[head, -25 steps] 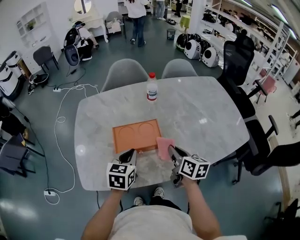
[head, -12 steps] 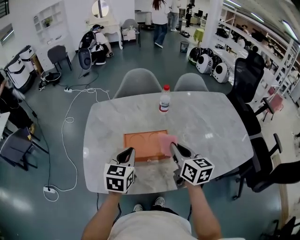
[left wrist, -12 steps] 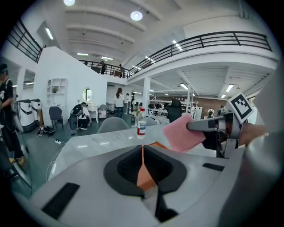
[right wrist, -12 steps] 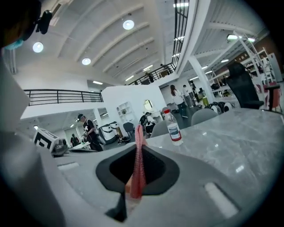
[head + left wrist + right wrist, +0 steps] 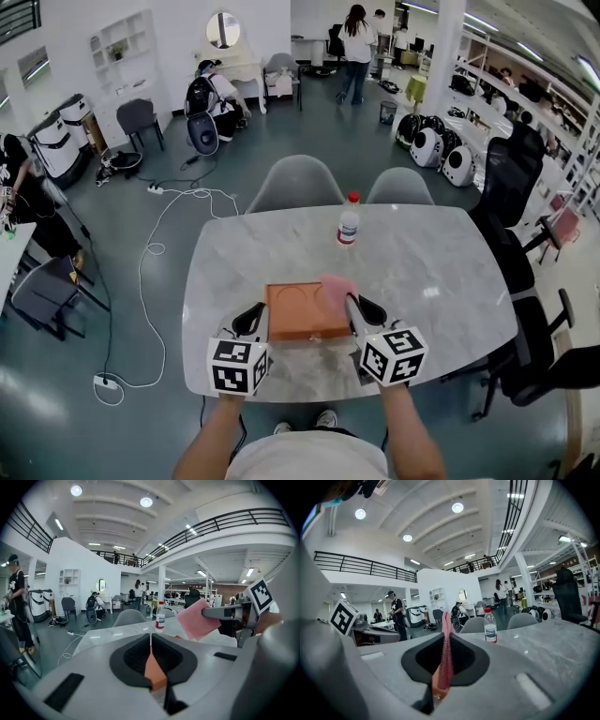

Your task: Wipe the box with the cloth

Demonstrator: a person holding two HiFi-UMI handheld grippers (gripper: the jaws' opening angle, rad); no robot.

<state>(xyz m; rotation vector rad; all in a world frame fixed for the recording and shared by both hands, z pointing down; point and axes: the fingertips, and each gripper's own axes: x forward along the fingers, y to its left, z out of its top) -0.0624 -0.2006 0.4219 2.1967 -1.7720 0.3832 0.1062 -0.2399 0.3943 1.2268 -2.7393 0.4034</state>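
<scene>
Right gripper [image 5: 354, 305], clamped on the pink cloth [image 5: 336, 286], has moved over the orange box [image 5: 300, 319] that your left gripper [image 5: 253, 317] pinches, so wiping can begin.

Box [image 5: 302, 317]: orange, shallow, is lying flat, its left edge sitting between the closed jaws of the left gripper [image 5: 253, 316].
Cloth [image 5: 336, 285]: pink, is hanging pinched in the right gripper [image 5: 352, 304], over the box's right side.

Soft pink cloth [image 5: 336, 286], matt orange box [image 5: 300, 314], glossy marble table [image 5: 422, 253].
</scene>
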